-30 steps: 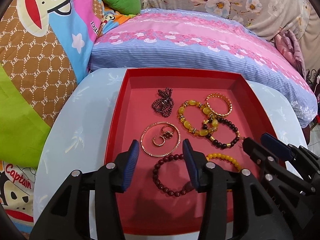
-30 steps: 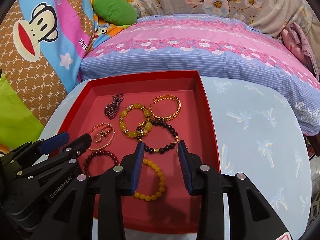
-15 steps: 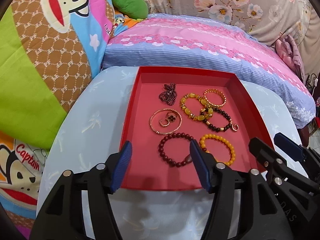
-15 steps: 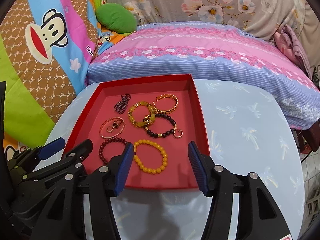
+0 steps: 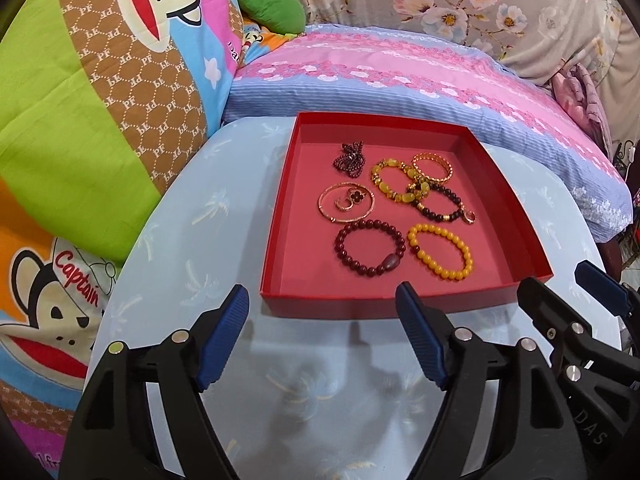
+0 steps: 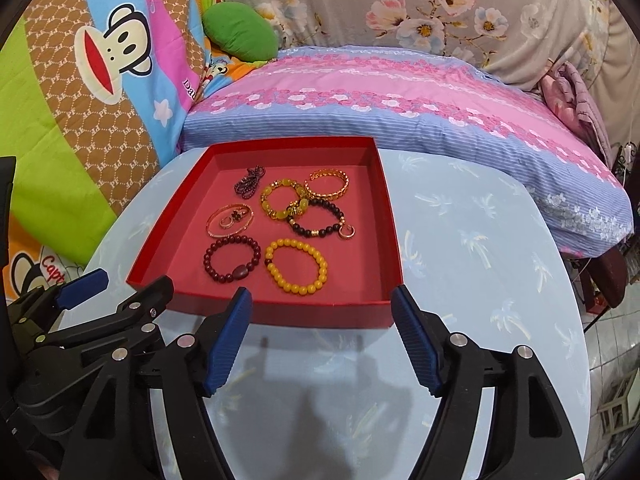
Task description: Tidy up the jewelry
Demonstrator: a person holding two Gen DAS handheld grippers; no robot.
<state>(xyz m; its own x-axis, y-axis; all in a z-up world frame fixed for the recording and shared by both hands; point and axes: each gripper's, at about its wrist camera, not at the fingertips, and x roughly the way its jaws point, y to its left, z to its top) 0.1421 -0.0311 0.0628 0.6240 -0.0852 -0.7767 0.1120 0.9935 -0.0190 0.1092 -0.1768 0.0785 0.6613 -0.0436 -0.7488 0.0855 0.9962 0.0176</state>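
A red tray (image 5: pixel 360 308) on the table holds the jewelry. A dark red bead bracelet (image 5: pixel 390 263) and a yellow bead bracelet (image 5: pixel 438 231) lie nearest its front wall. Behind them are a thin gold hoop (image 6: pixel 216 232), a black bead bracelet (image 6: pixel 316 233), a chunky yellow-gold bracelet (image 6: pixel 276 212), a gold bangle (image 6: pixel 320 194) and a dark chain (image 6: pixel 248 186). My left gripper (image 5: pixel 321 296) hovers over the table in front of the tray's left half, jaws opening, nothing between them. My right gripper (image 6: pixel 321 294) hovers beside it before the right half, jaws opening and empty too.
The round light-blue table (image 5: pixel 200 240) has bare surface left and right of the tray. A pink and blue pillow (image 5: pixel 400 64) lies behind it, a cartoon-monkey blanket (image 5: pixel 100 80) to the left, a green cushion (image 5: pixel 268 4) at the back. Floor tiles (image 6: pixel 612 380) show right.
Both grippers have drawn back out of the tray to the table in front of it, and their jaws have spread wider. The dark red and yellow bracelets stay lying in the tray.
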